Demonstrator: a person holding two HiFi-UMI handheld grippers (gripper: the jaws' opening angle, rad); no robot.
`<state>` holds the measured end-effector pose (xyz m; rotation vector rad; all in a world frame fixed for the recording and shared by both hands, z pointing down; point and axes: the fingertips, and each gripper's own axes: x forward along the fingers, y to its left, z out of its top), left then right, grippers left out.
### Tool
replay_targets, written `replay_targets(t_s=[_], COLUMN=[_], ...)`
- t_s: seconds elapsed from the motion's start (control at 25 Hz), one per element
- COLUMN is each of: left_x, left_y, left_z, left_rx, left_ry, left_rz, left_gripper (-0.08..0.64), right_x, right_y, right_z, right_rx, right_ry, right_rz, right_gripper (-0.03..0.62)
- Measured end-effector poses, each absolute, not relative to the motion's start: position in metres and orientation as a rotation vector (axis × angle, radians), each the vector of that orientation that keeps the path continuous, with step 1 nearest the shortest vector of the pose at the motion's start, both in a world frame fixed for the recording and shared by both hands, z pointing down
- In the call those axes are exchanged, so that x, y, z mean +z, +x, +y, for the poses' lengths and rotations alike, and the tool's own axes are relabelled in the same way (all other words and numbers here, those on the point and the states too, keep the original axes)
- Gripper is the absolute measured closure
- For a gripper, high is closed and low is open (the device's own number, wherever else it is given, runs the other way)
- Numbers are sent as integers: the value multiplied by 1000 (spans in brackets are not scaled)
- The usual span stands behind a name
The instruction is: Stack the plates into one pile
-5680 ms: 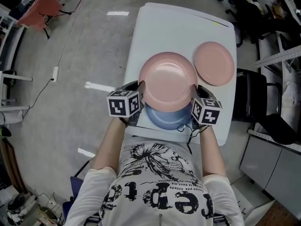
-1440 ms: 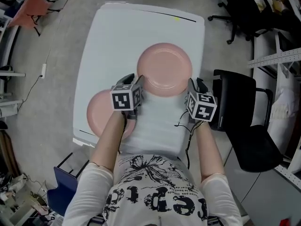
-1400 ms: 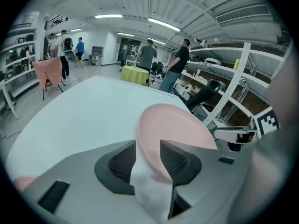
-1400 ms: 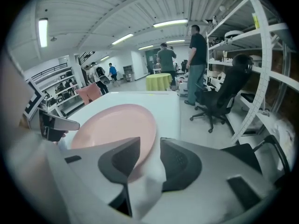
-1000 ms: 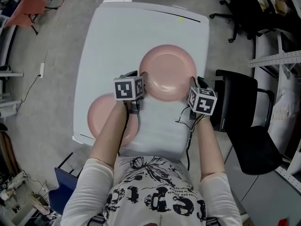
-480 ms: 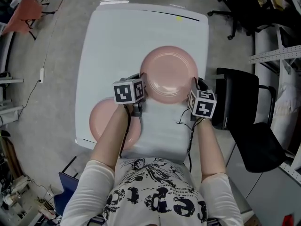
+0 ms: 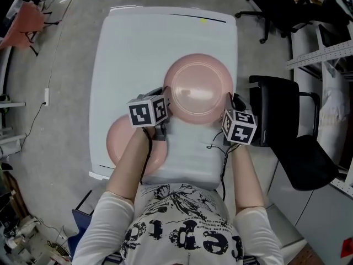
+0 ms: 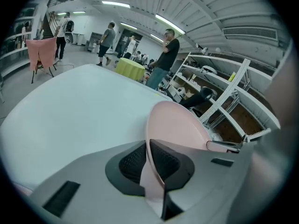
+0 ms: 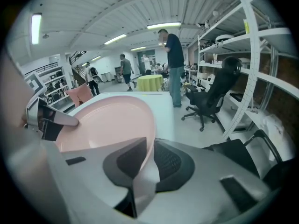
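Room lies open over the far and left stretches of the white table (image 7: 132, 48); its right edge runs close to a black chair (image 7: 276, 109). The left gripper (image 7: 164, 105) and right gripper (image 7: 229, 105) each pinch an opposite rim of the pink plate (image 7: 198, 87), right of the table's centre. A second pink plate (image 7: 122, 142) sits at the near-left edge, partly under the left forearm. A second ago both pairs of jaws stood wide beside the rim; they have just been closing onto it.
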<state>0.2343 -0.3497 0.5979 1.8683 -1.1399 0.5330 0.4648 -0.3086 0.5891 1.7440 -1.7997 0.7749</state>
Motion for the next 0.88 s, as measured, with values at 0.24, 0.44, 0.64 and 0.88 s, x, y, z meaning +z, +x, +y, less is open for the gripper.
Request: replay_targets(t_s=[0.24,0.44,0.64,0.88], left_x=[569,548,525,512], left_y=[229,221,211,200], left_z=[-330,-307,-269,-206], left_rx=[541,492,481,432], left_ry=[1968,1995,2026,2003], left_rz=[-1145,-1112,-1152,-1187], left_gripper=[532,535,535,537], right_x=[564,541,521,509], right_y=[458,449,439,430], right_z=[-279,-248,-210,-159], right_rx=[727,707,677,663], right_ry=[1815,1868,1893,1851], right_rz=[-1787,-1787,-1811,-1868], right_gripper=[535,535,535,535])
